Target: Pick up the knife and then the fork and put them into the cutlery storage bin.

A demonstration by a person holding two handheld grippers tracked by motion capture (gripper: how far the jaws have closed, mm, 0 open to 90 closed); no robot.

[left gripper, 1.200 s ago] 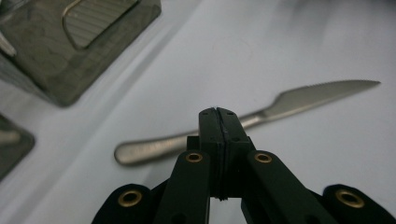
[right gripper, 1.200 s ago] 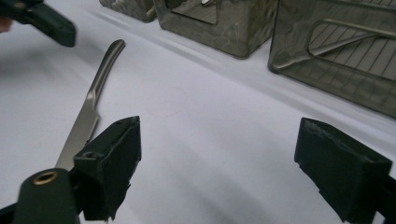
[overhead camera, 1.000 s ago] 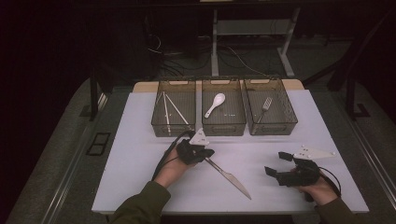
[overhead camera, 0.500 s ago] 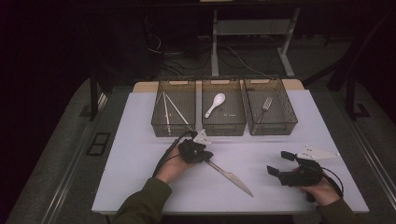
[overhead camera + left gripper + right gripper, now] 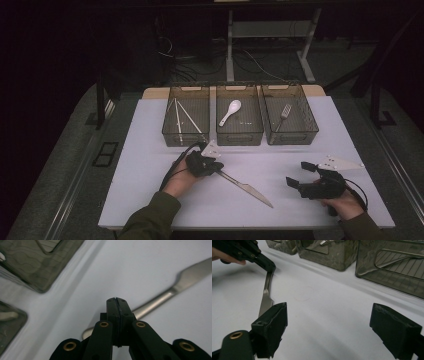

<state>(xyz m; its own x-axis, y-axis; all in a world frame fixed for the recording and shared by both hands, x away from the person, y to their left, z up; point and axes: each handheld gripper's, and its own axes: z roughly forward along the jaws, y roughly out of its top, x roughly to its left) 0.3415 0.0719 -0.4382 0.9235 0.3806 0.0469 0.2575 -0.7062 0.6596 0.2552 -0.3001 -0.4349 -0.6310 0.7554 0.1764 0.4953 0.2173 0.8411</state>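
A metal table knife (image 5: 245,189) lies on the white mat (image 5: 150,165), blade pointing to the front right. My left gripper (image 5: 217,169) is shut, and its tips are over the end of the knife's handle. In the left gripper view the jaws (image 5: 117,300) meet with no gap and the knife (image 5: 190,272) runs behind them. I cannot tell whether they pinch it. The right gripper view shows the left gripper (image 5: 270,266) at the knife's (image 5: 265,300) handle end. My right gripper (image 5: 298,174) is open and holds nothing, at the front right; its own view (image 5: 329,322) shows only mat between the jaws.
Three clear bins stand in a row at the back of the mat. The left bin (image 5: 185,142) holds chopsticks (image 5: 179,117), the middle bin (image 5: 240,141) a white spoon (image 5: 231,111), and the right bin (image 5: 292,141) a fork (image 5: 284,112). Dark floor surrounds the table.
Very little. The left hand has shifted slightly at the knife's handle, and the knife lies almost where it was. The right hand has kept still.
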